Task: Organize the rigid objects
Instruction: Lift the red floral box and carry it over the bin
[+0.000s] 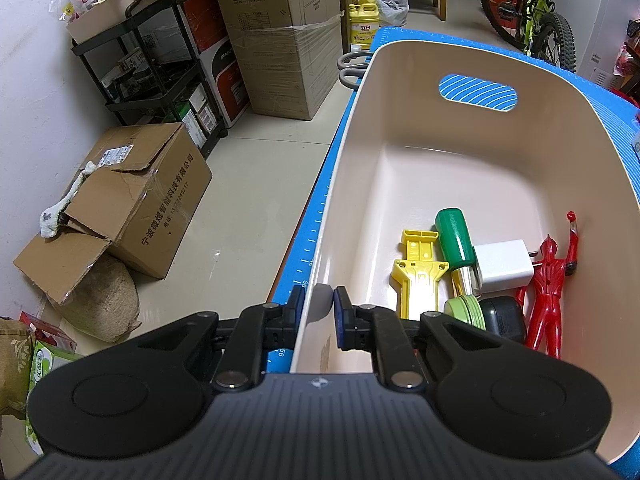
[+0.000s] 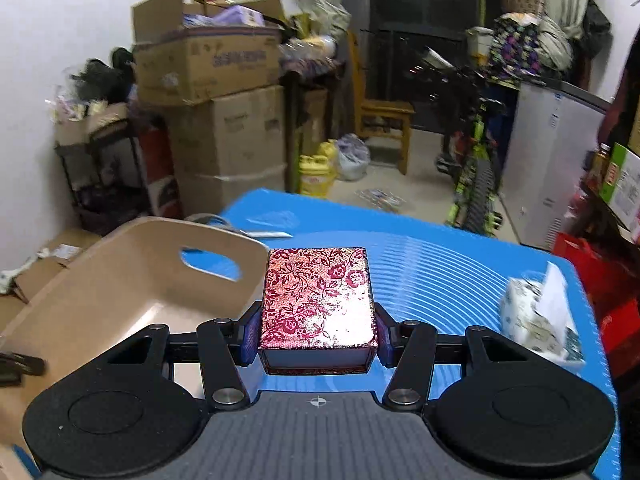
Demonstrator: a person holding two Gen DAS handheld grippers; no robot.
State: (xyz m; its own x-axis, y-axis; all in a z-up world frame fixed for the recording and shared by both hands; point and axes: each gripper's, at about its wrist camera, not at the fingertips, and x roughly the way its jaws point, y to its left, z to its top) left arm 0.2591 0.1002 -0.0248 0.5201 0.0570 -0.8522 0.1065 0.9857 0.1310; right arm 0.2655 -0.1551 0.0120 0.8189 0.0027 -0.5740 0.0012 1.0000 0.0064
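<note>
A small box (image 2: 318, 300) covered in red-and-gold floral cloth sits clamped between the 2 blue pads of the right gripper (image 2: 318, 330), carried clear of the blue mat (image 2: 460, 280) and just to the right of the beige bin (image 2: 132, 280) that appears to be its destination. The jaws press on the box's 2 side faces, a hold that keeps the lid level and leaves the underside free for setting down. The left gripper (image 1: 316, 312) is nearly shut on the near left wall of the bin (image 1: 344, 152), 1 pad outside and 1 inside, most likely to keep the light tub from sliding on the mat while things drop in. Already gathered at the bin's near right end are a yellow plastic tool (image 1: 418, 272), a green-handled tool (image 1: 454, 240), a white charger (image 1: 504, 266), a round green lid (image 1: 466, 310), a small black case (image 1: 502, 316) and a red toy figure (image 1: 550, 280) leaning on the right wall. The far half of the floor lies bare, which looks like the easiest landing place for the box. A pair of scissors (image 1: 354, 68) rests beyond the bin's far left corner, and a patterned tissue pack (image 2: 536, 316) sits well apart at the mat's right edge, so sorting seems unfinished.
</note>
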